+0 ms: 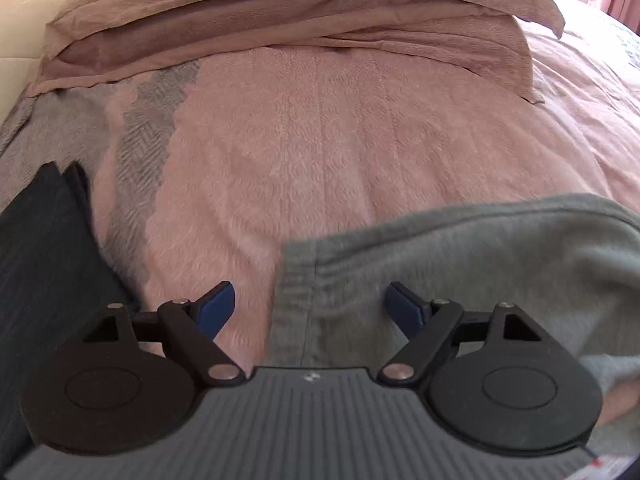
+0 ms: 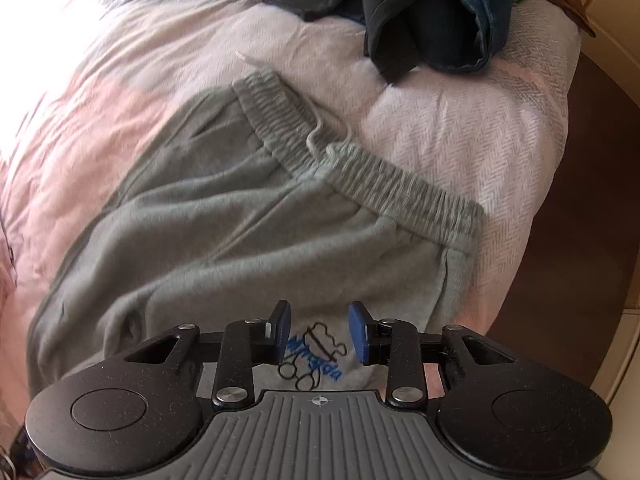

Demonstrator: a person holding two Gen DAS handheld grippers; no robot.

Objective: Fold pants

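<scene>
A pair of soft grey jogging pants (image 2: 224, 236) lies spread out on a fuzzy pink bed blanket (image 1: 328, 152). The stretchy waistband (image 2: 360, 168) is at the far end in the right wrist view, and a thin drawstring (image 2: 320, 128) curls out from its middle.

The right gripper (image 2: 319, 333) has its two blue pads wide apart, with nothing between them. It hangs just over the near part of the pants, right above a small stitched logo with blue letters (image 2: 316, 360). If it touches the cloth, I cannot tell.

The left gripper (image 1: 308, 310) is also spread wide and holds nothing. The ribbed end of the grey pants lies under it. The edge of the cloth runs between the two pads, so the left pad is over the pink blanket and the right pad is over the pants.

A folded dark cloth (image 1: 44, 264) lies off to the left of that gripper. A pink pillow (image 1: 280, 12) sits at the far end of the bed. A heap of dark clothes (image 2: 420, 12) lies beyond the waistband, well apart from the pants.
</scene>
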